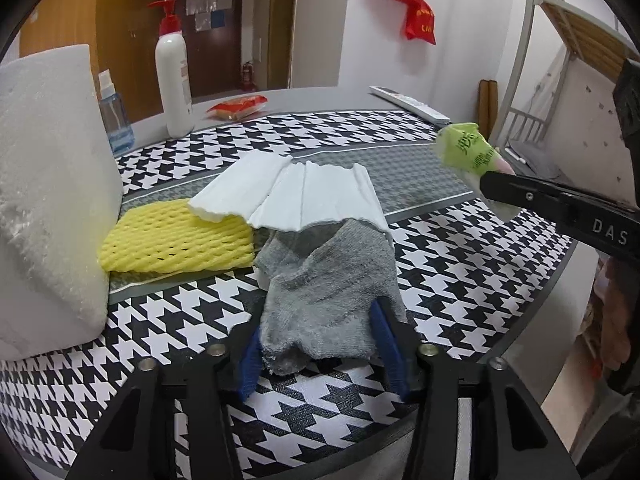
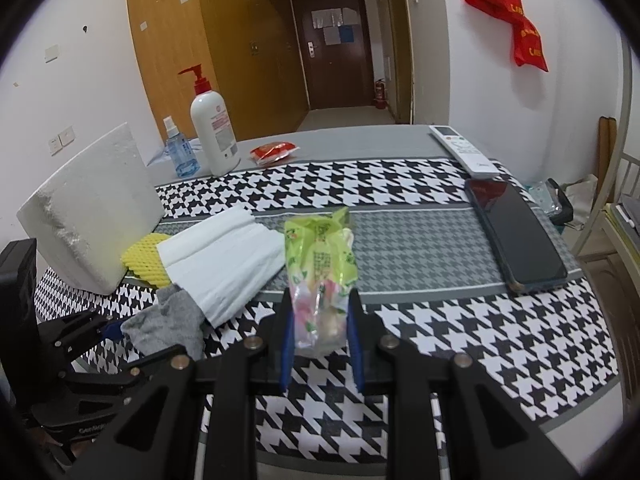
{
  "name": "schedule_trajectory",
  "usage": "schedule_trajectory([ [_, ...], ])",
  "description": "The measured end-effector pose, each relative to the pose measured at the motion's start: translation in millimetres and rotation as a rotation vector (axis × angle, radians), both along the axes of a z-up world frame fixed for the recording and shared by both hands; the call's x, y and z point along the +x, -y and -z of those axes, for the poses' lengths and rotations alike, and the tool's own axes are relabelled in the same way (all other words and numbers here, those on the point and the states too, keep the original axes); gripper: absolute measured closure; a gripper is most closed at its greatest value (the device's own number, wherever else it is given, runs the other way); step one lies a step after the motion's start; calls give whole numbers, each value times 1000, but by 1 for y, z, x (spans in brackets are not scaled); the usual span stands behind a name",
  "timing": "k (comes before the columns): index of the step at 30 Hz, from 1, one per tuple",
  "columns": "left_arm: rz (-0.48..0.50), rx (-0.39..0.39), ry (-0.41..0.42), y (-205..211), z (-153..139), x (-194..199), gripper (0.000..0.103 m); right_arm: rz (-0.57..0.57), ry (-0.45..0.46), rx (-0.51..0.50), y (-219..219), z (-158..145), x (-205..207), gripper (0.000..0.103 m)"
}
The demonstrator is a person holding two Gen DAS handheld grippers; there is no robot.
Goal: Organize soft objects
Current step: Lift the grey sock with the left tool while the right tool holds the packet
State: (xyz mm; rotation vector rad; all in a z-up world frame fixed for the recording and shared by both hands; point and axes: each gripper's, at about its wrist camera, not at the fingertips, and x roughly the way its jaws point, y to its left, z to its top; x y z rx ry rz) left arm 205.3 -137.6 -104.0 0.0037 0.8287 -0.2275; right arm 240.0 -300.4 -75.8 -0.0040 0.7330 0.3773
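My left gripper is shut on a grey sock, which lies on the houndstooth tablecloth and reaches under a white ribbed foam sheet. A yellow foam net lies left of the sock, partly under the sheet. My right gripper is shut on a green tissue packet and holds it above the table; it shows at the right of the left wrist view. In the right wrist view the sock, sheet and net sit at the left.
A large white foam block stands at the left. A lotion pump bottle, a blue spray bottle and a red packet stand at the back. A remote and a dark phone lie at the right.
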Motion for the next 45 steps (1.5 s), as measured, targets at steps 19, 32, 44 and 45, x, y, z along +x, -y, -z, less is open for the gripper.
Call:
schedule_trajectory([
  [19, 19, -17, 58, -1, -12, 4, 88, 48, 4, 26, 18, -2, -7, 76],
  [32, 47, -62, 167, -16, -60, -6, 88, 40, 29, 63, 23, -8, -11, 76],
  [44, 31, -96, 282, -29, -97, -10, 89, 22, 65, 83, 18, -19, -16, 76],
  [45, 32, -98, 287, -29, -98, -11, 89, 22, 66, 84, 19, -19, -16, 76],
])
